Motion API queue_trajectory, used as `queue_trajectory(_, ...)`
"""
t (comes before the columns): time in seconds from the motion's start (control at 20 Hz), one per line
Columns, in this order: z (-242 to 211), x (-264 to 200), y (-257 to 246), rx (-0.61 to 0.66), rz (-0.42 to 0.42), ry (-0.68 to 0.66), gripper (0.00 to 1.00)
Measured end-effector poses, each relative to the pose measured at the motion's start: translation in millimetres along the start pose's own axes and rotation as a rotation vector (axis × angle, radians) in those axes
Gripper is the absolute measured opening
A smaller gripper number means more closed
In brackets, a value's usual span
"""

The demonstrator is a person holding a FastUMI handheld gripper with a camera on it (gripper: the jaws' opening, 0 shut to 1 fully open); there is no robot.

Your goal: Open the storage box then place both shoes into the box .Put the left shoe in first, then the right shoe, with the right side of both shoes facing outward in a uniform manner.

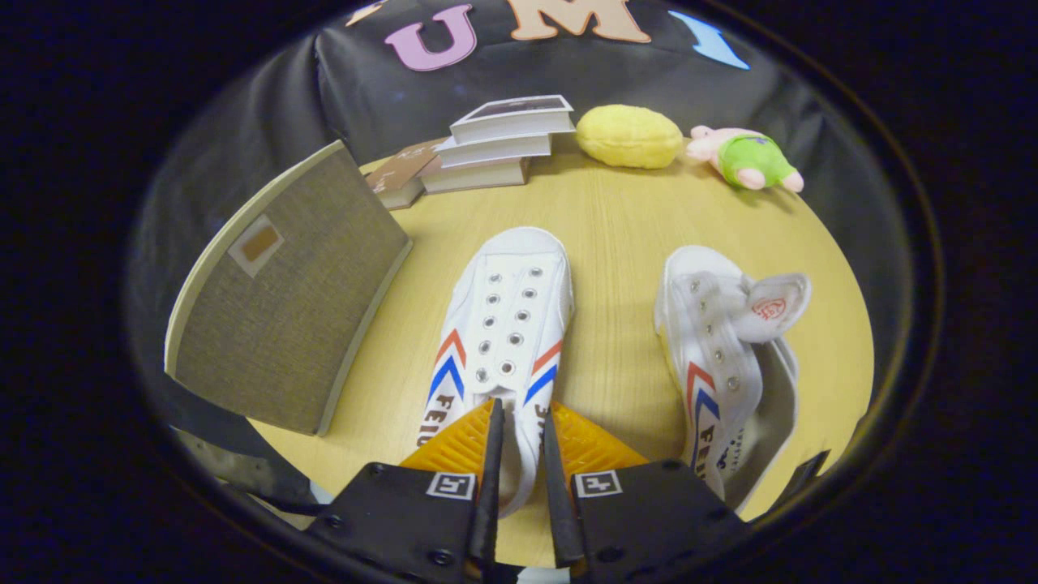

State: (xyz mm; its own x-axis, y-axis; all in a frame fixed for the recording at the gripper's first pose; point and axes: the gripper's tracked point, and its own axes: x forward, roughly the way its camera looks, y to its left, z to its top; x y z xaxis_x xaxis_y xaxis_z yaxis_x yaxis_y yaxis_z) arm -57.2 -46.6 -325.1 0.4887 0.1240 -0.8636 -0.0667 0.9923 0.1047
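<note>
Tool (523,422) clenched on heel collar of left shoe (507,324). Prob best to lift straight, carry left to storage box (284,292) w/ right side facing out.

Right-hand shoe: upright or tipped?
Tipped. The right-hand shoe lies on its side, tongue flopped out; the fingers grip the other shoe.

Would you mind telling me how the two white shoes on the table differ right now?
The nearer shoe stands upright with its heel between the fingers, which appear closed on it; the other shoe lies tipped on its side, apart from them. The nearer shoe's tongue lies flat; the other shoe's tongue flops outward. Both are white with red and blue chevrons.
</note>
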Motion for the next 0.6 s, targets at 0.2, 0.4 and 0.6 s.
queue_trajectory(0.2,3.3,-5.8,-1.3,0.091,-0.037,0.004,0.09)
queue_trajectory(0.4,7.2,-15.2,2.4,0.178,-0.025,0.028,0.07)
queue_trajectory(0.6,16.6,-25.2,6.6,0.227,-0.023,0.034,0.05)
